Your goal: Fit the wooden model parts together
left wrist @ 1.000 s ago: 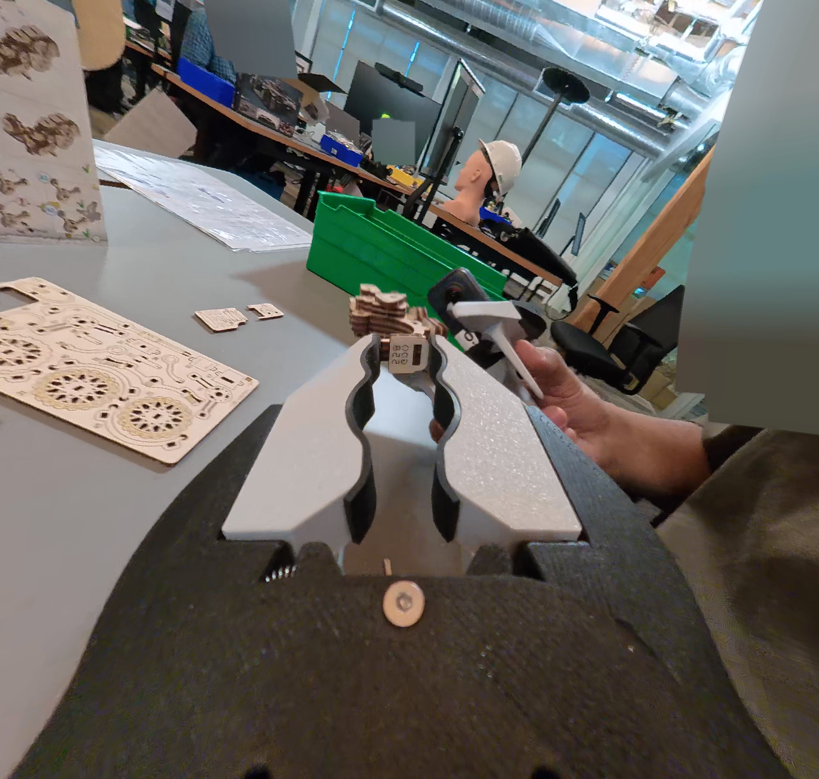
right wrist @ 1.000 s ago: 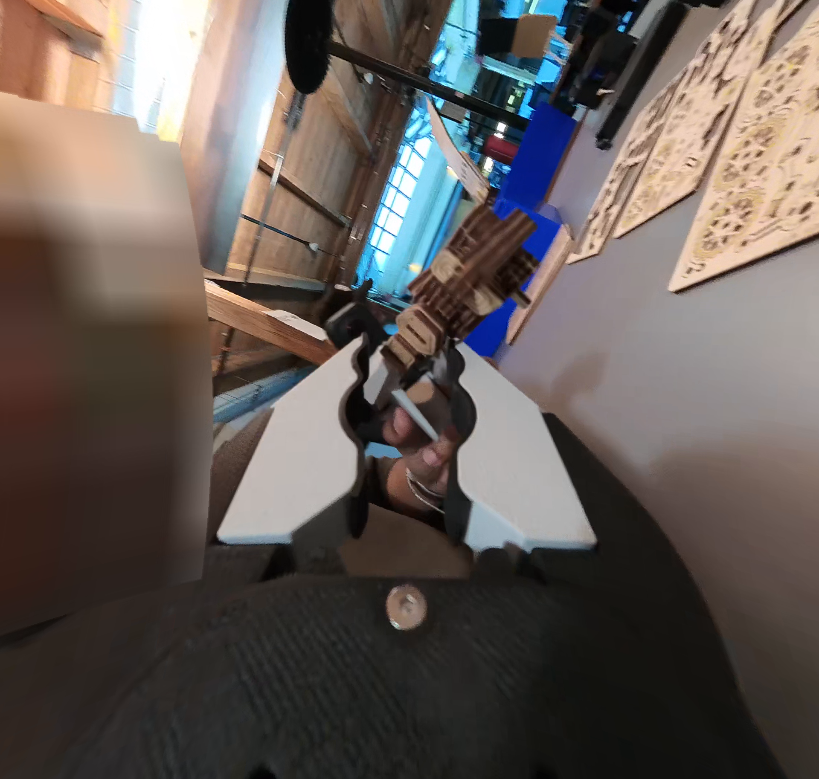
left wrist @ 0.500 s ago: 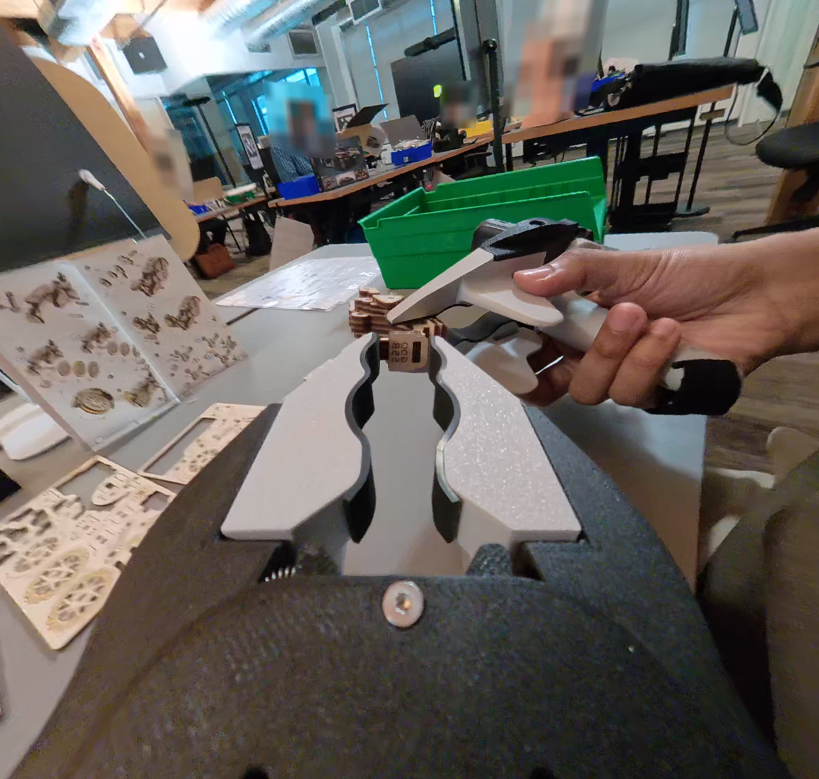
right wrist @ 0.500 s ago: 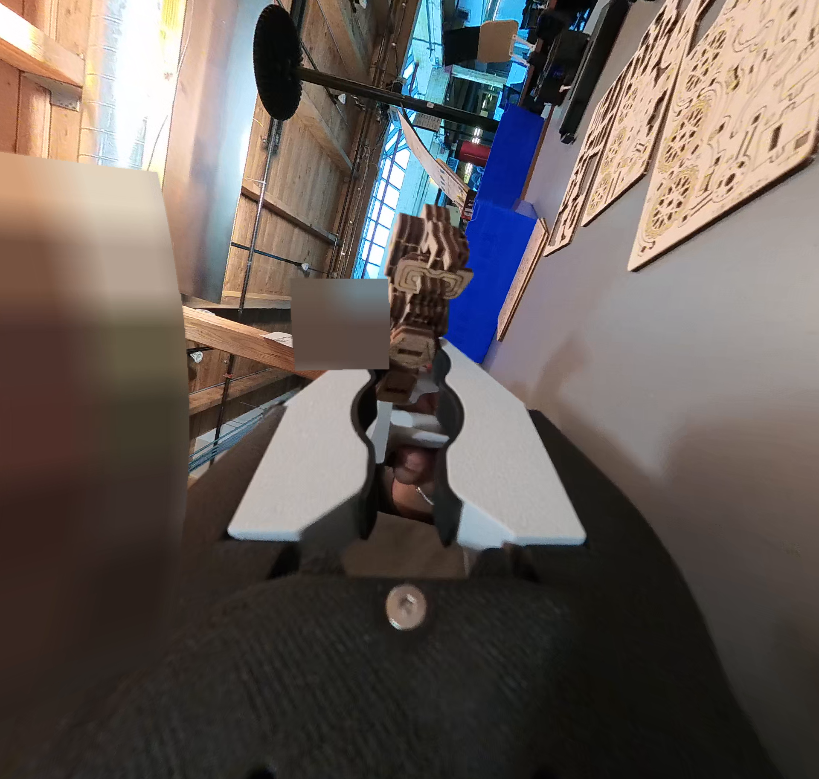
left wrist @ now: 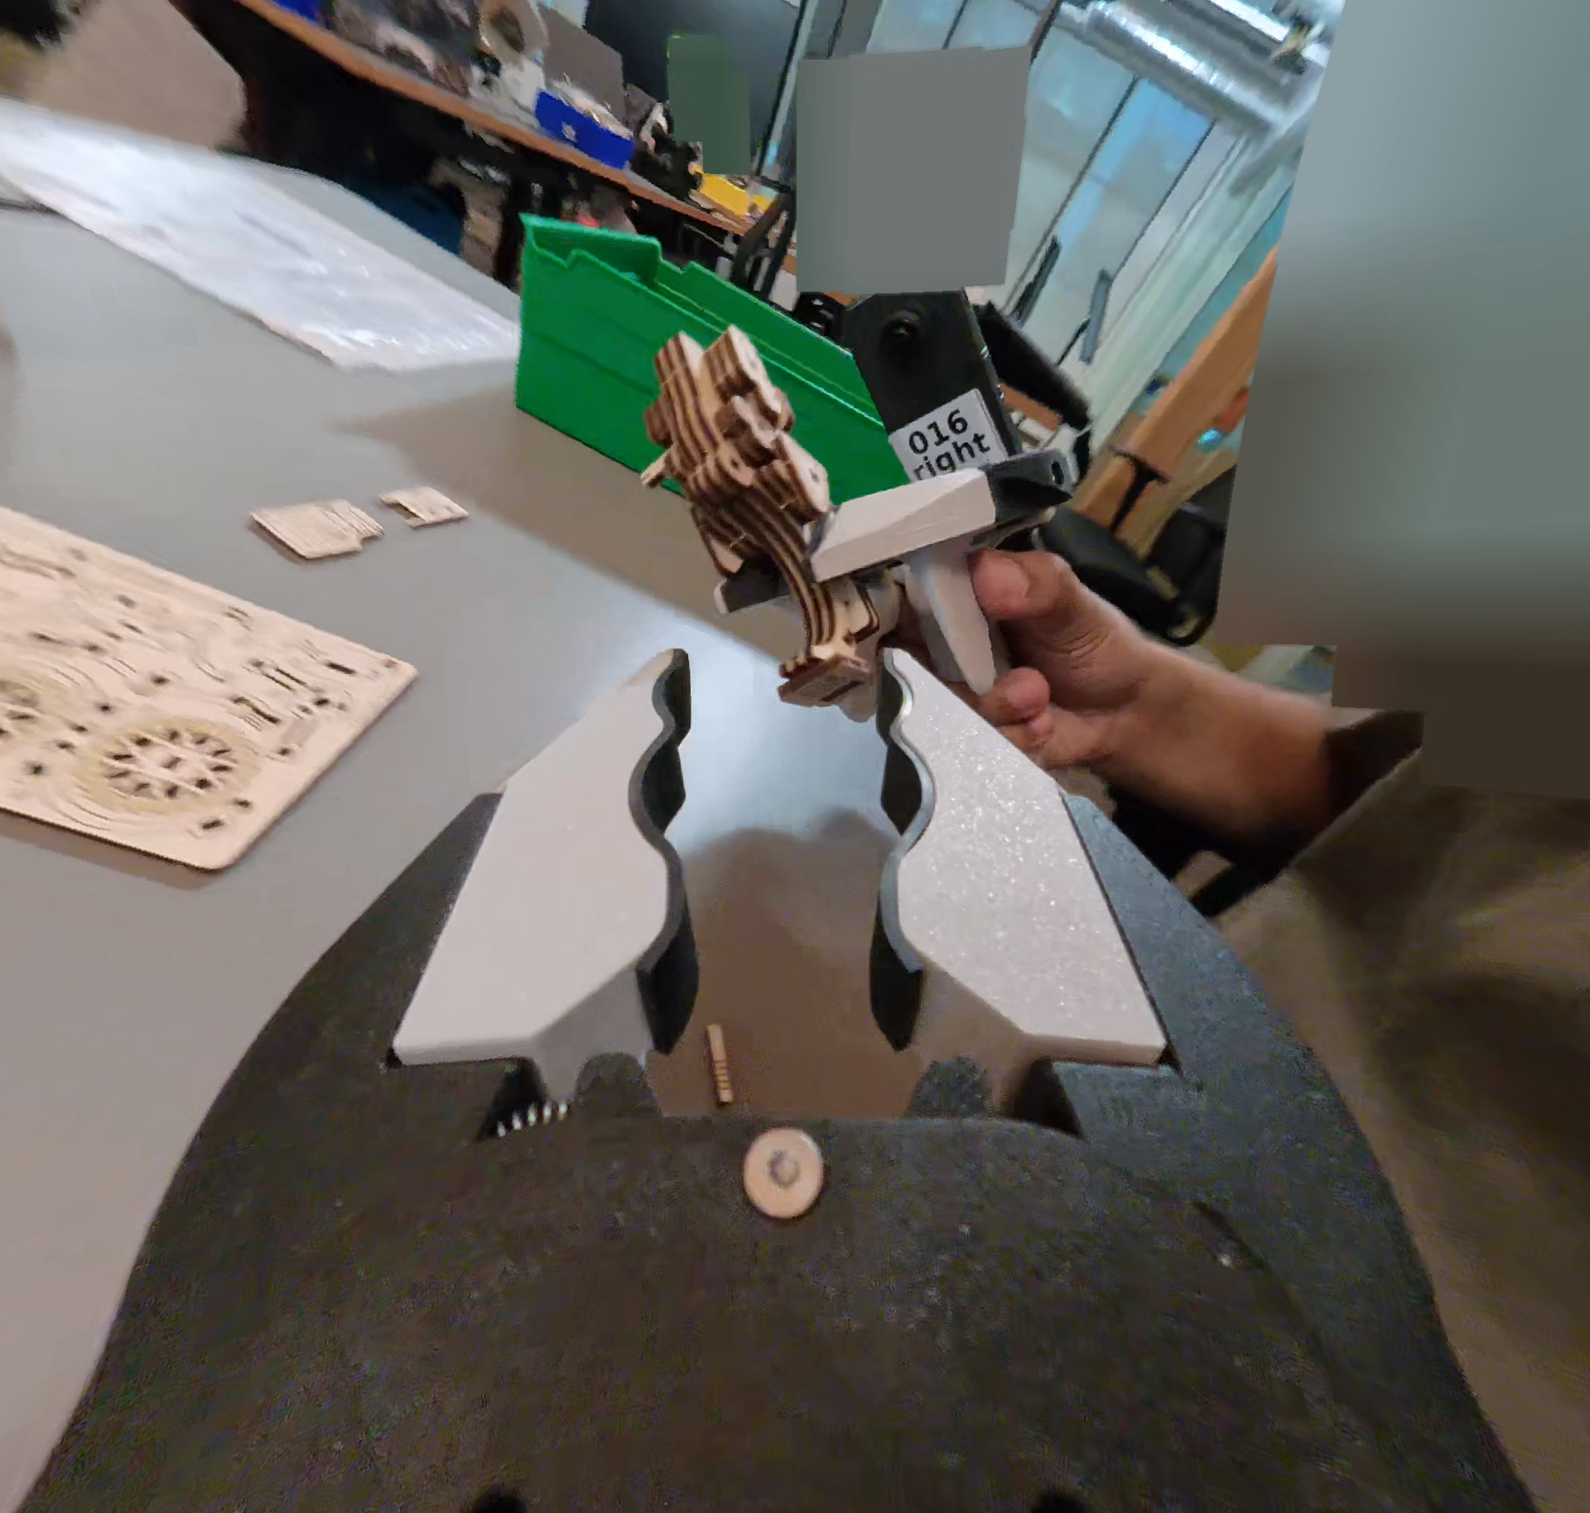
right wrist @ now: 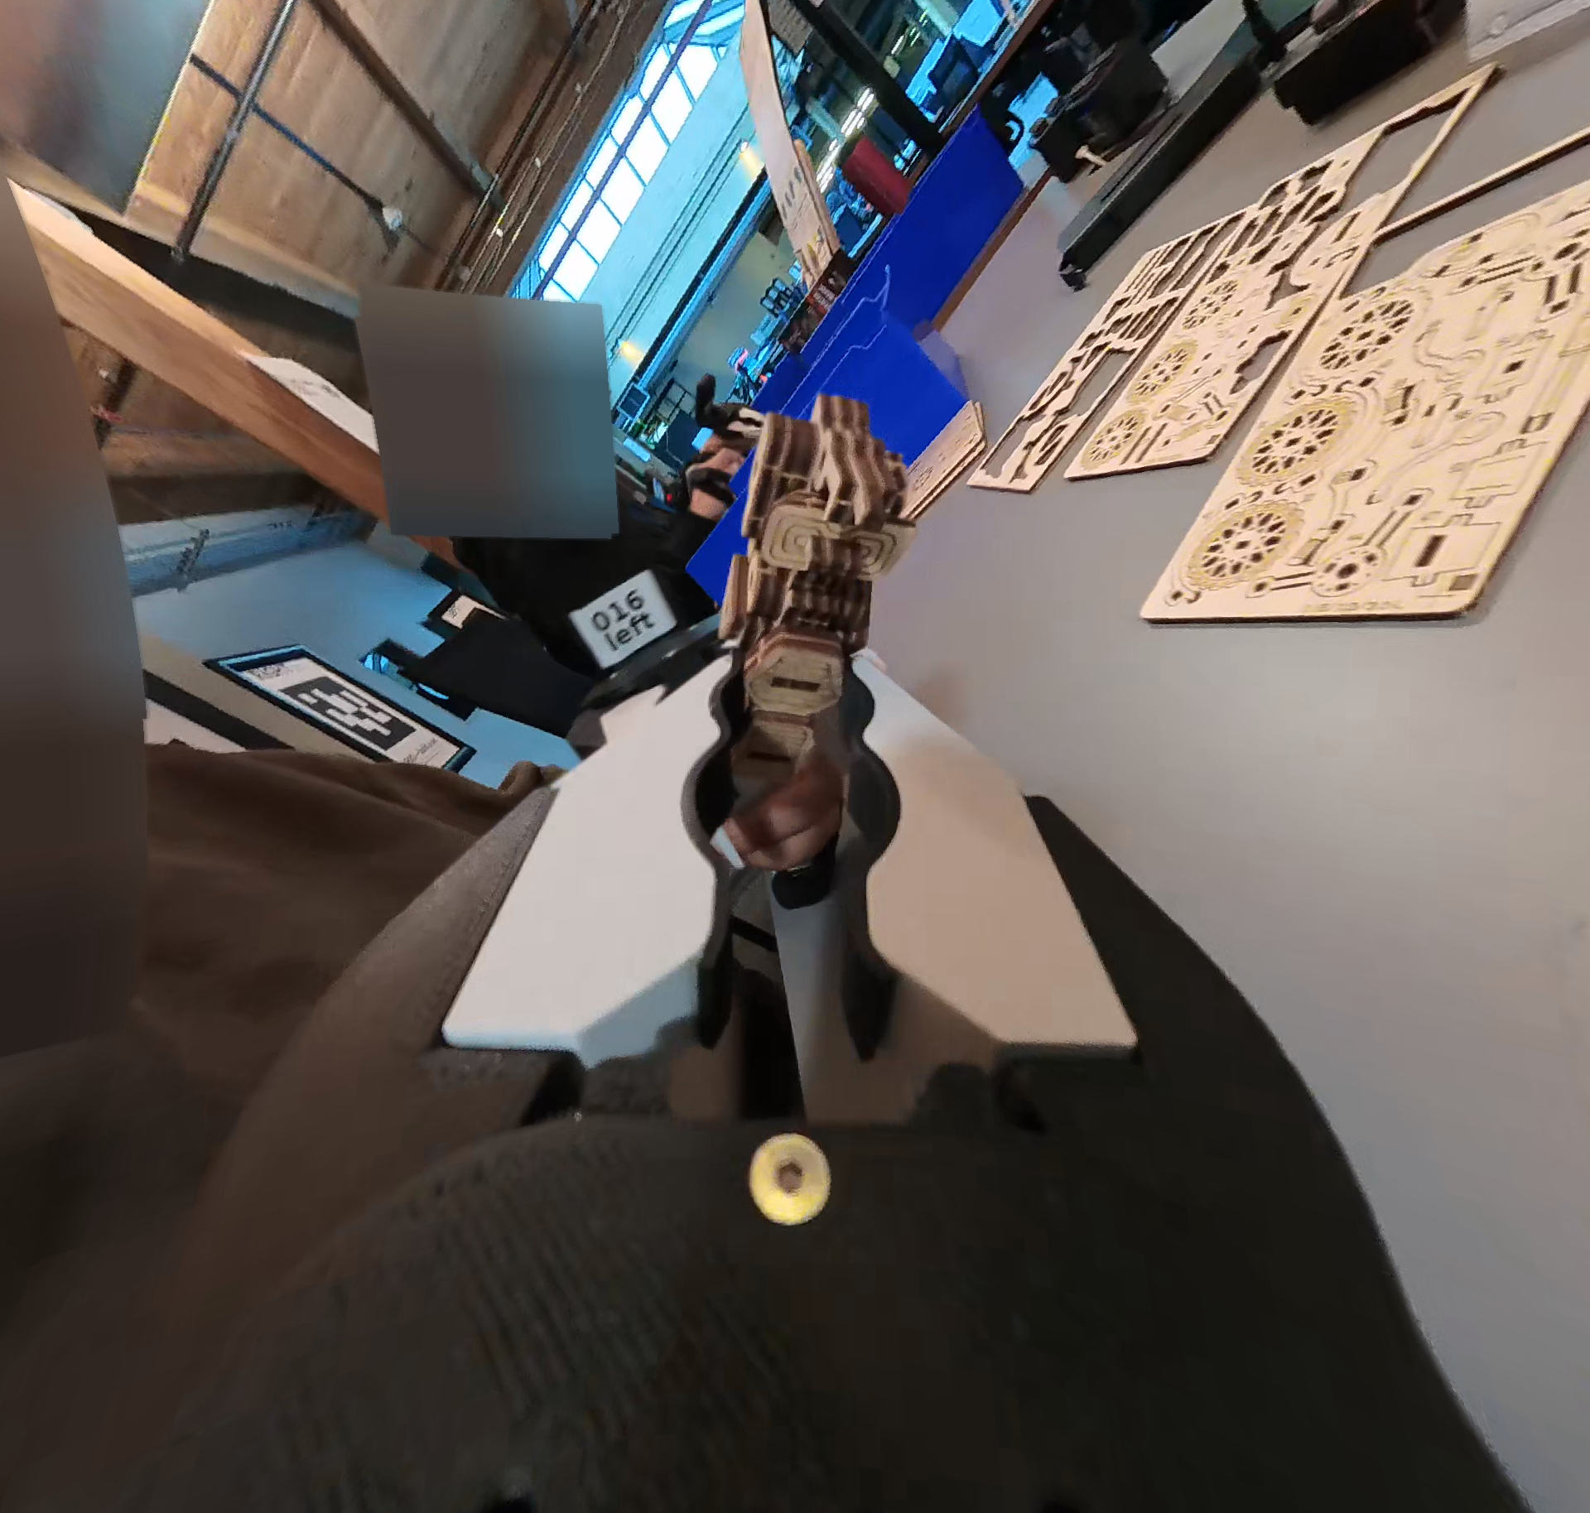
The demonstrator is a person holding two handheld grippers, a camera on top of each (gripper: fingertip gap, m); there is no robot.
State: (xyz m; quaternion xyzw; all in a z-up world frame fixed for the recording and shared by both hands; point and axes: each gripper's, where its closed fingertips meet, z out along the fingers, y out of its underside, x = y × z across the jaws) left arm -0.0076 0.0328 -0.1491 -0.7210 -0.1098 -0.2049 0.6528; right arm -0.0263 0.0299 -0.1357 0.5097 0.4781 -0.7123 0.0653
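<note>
A layered wooden model assembly [left wrist: 740, 456] is held in the air over the grey table [left wrist: 533, 611] by my right gripper [left wrist: 826, 577], whose fingers are shut on its lower part. In the right wrist view the model [right wrist: 813, 542] stands up from between the right gripper's [right wrist: 793, 689] closed fingertips. My left gripper [left wrist: 785, 671] is open and empty. The model's lower end [left wrist: 826, 663] hangs just ahead of its tips, close to the right finger [left wrist: 964, 826]. A hand holds the right gripper's handle.
Flat wooden part sheets lie on the table [left wrist: 172, 697], [right wrist: 1377, 456]. Two small loose pieces [left wrist: 318, 525] lie beyond them. A short wooden peg [left wrist: 721, 1076] lies under the left gripper. A green bin [left wrist: 619, 336] stands behind the model, with a printed sheet [left wrist: 224, 241] far left. Left and right tips are no more than a few centimetres apart.
My left gripper was shut on the model's end and has opened and let go. The right gripper still holds the model, which has tilted and now sits farther from the left tips.
</note>
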